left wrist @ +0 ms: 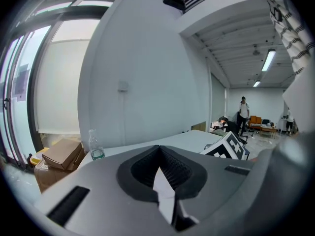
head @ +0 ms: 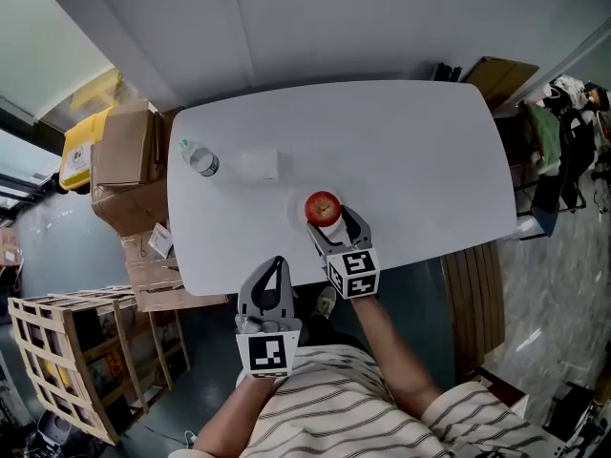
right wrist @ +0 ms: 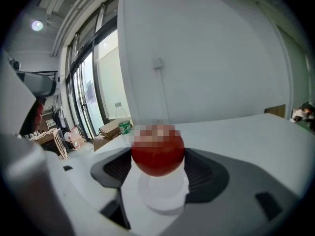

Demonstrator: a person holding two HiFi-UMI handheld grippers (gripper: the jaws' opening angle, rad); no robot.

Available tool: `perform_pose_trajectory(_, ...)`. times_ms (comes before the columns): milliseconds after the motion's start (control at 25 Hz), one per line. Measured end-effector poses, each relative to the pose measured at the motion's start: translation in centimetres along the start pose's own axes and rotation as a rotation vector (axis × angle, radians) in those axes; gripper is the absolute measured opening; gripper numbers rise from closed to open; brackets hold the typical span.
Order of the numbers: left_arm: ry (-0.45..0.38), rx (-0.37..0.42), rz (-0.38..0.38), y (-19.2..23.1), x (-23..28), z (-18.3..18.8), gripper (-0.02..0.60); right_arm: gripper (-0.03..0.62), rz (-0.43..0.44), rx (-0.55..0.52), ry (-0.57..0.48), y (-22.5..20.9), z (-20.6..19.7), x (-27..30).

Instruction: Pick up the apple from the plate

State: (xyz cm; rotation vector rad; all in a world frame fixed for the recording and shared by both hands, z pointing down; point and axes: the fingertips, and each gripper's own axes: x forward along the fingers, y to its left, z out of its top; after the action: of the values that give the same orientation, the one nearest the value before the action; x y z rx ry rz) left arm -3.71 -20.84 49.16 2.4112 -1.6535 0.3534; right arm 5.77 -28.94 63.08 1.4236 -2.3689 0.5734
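A red apple (head: 323, 206) (right wrist: 157, 162) sits between the jaws of my right gripper (head: 328, 218) (right wrist: 158, 157), which is shut on it. The apple hangs a little above a small white plate (right wrist: 163, 196) (head: 329, 228), which shows between the two fingers below it. The plate stands near the front edge of the white table (head: 410, 160). My left gripper (head: 277, 261) (left wrist: 158, 150) is held off the table's near edge, left of the right one. Its jaws are shut with nothing in them.
A clear water bottle (head: 201, 161) (left wrist: 96, 149) (right wrist: 123, 123) and a small white box (head: 260, 165) stand on the table's left part. Cardboard boxes (head: 124, 156) and a wooden crate (head: 67, 351) lie on the floor to the left.
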Motion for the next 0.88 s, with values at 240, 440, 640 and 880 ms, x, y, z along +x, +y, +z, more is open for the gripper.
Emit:
perform_pose_trajectory(240, -0.019, -0.014, 0.005, 0.0, 0.1, 1.2, 0.005, 0.344, -0.008, -0.001, -0.057, 0.8, 3.8, -3.1)
perform_pose_trajectory(440, -0.025, -0.018, 0.009, 0.2, 0.3, 1.6, 0.005, 0.344, -0.006, -0.025, -0.093, 1.8, 6.4, -5.0)
perform_pose_trajectory(640, -0.044, -0.023, 0.015, 0.6, 0.2, 2.9, 0.005, 0.344, -0.012, -0.026, -0.148, 2.6, 9.1, -7.0)
perform_pose_trajectory(880, -0.058, -0.032, 0.018, 0.9, 0.1, 4.1, 0.005, 0.342, -0.012, -0.051, -0.197, 3.4, 12.2, -8.9)
